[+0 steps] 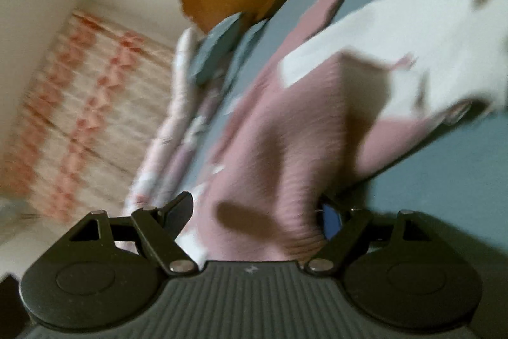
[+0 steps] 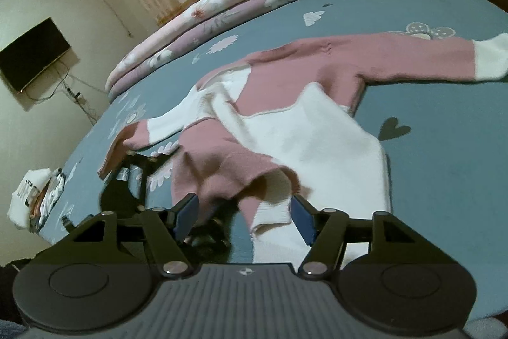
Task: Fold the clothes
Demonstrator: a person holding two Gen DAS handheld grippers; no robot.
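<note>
Barely begun: pink-and-white sweater (image 2: 285, 104) spread on bed (image 2: 444, 180), far sleeve (image 2: 412, 59) out flat, no neat fold yet. Left gripper (image 1: 257, 212) and right gripper (image 2: 244, 212), fingers wide, straddling near hem.

Blurred pink-and-white sweater (image 1: 273, 148), open hand-held gripper (image 1: 257, 212)

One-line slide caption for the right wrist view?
Right gripper, jaws open, at the hem of a pink-and-white sweater spread on a blue floral bedsheet, one sleeve outstretched.
</note>
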